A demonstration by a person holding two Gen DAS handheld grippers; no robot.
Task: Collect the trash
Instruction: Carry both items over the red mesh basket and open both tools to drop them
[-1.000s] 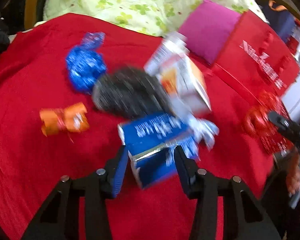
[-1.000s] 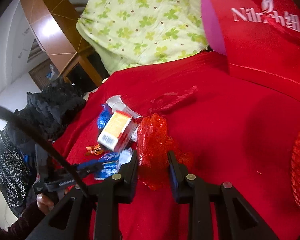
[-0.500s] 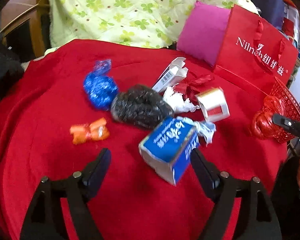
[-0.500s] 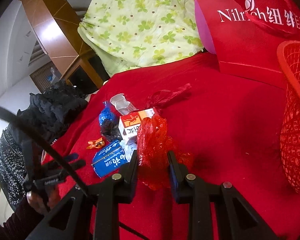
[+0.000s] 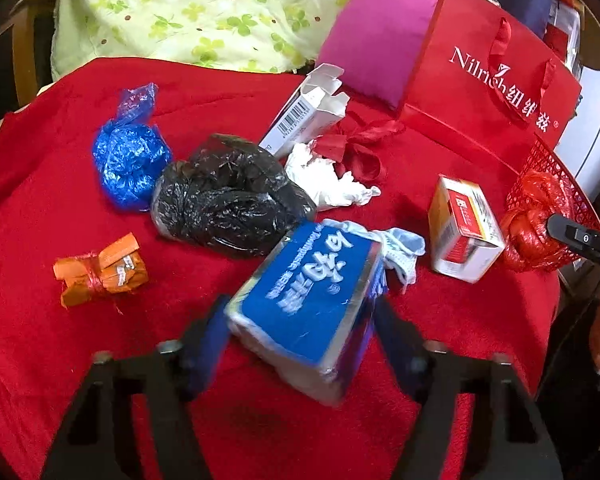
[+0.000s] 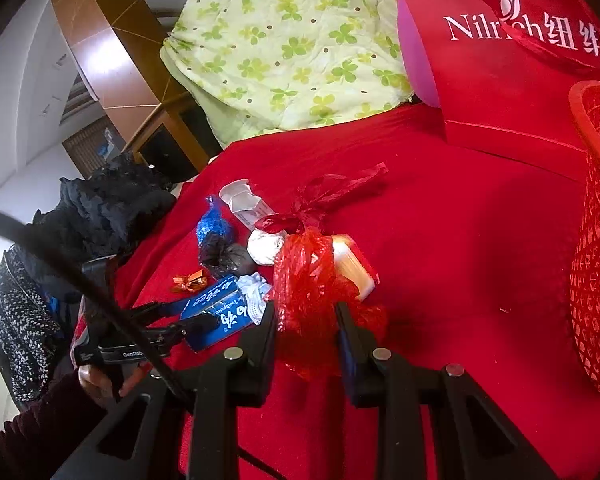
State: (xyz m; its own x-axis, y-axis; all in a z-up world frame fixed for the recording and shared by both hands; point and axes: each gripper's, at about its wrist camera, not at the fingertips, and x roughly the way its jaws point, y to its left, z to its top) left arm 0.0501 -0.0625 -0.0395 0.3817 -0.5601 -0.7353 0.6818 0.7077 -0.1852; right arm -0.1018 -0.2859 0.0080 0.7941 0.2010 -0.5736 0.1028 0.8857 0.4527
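Only my right wrist view shows the red mesh basket's [image 6: 596, 240] full wall; my left view catches just its rim. My right gripper [image 6: 306, 320] is clamped on one red plastic bag [image 6: 308, 276], near the basket. My left gripper [image 5: 300, 332] is closing around one blue box [image 5: 308, 300], farther from the basket; I can't tell whether its pads touch. Two more boxes, one blue and one black bag lie beyond.
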